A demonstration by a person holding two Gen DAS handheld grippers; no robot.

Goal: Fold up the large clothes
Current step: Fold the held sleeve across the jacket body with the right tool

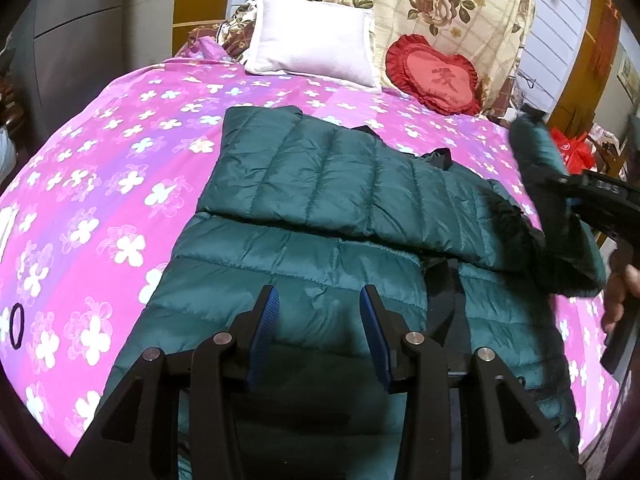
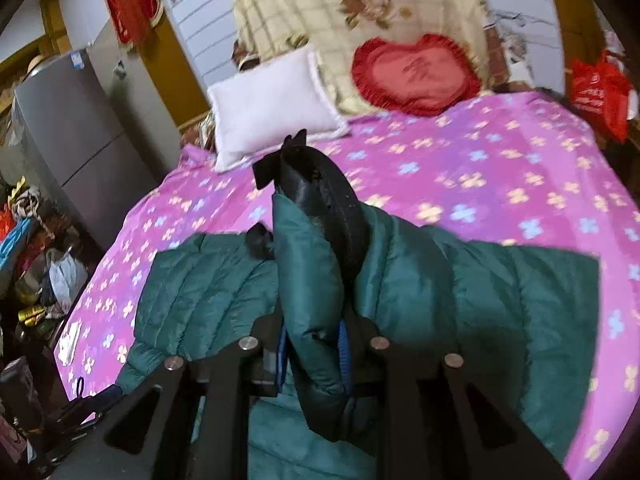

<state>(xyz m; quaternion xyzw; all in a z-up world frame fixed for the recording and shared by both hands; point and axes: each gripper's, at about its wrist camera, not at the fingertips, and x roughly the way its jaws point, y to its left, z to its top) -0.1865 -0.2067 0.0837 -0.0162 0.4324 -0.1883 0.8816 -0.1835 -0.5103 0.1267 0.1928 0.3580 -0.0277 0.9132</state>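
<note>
A large dark green quilted jacket lies on the pink flowered bedspread. Its left sleeve is folded across the body. My left gripper is open and empty, hovering just above the jacket's lower body. My right gripper is shut on the jacket's right sleeve and holds it lifted, cuff end pointing up. In the left wrist view the right gripper shows at the right edge with the raised sleeve.
A white pillow and a red heart cushion lie at the head of the bed against a floral quilt. A grey fridge and cluttered items stand left of the bed. A red bag hangs right.
</note>
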